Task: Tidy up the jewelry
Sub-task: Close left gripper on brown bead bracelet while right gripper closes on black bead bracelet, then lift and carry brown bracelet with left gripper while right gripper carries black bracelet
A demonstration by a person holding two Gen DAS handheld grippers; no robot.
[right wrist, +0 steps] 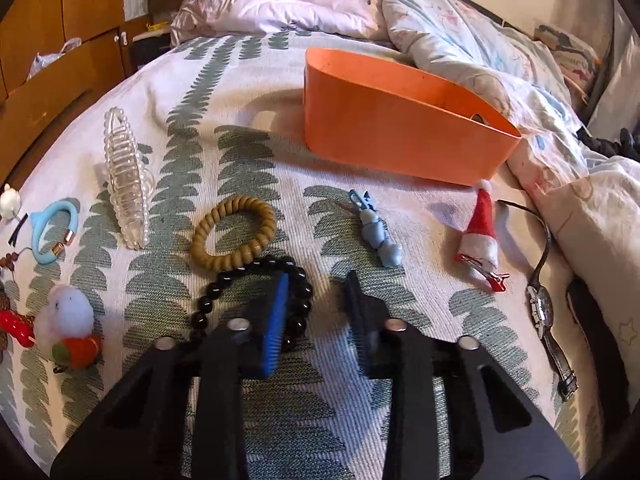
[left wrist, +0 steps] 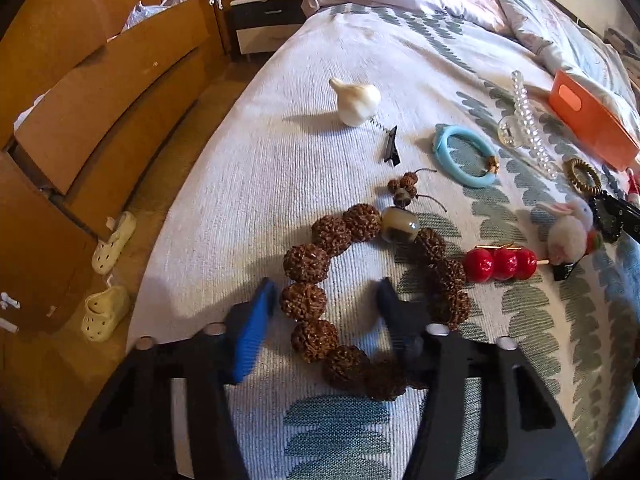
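A bracelet of big knobbly brown beads (left wrist: 306, 264) with one agate bead lies on the bedspread. My left gripper (left wrist: 325, 294) stands over its left side, and one brown bead sits between the fingers with a gap to the right finger. A black bead bracelet (right wrist: 208, 300) lies under my right gripper (right wrist: 317, 280). Its left finger stands inside the loop, the loop's right beads lie between the fingers, and the pads do not press them. An orange bin (right wrist: 400, 136) sits farther back on the bed.
On the bedspread lie a blue bangle (left wrist: 466, 156), a clear claw clip (right wrist: 124, 184), a tan spiral hair tie (right wrist: 234, 236), a red berry clip (left wrist: 500, 264), a bunny clip (right wrist: 68, 320), a blue clip (right wrist: 378, 232), a Santa-hat clip (right wrist: 482, 232) and a watch (right wrist: 544, 304). A rumpled quilt (right wrist: 460, 20) lies behind.
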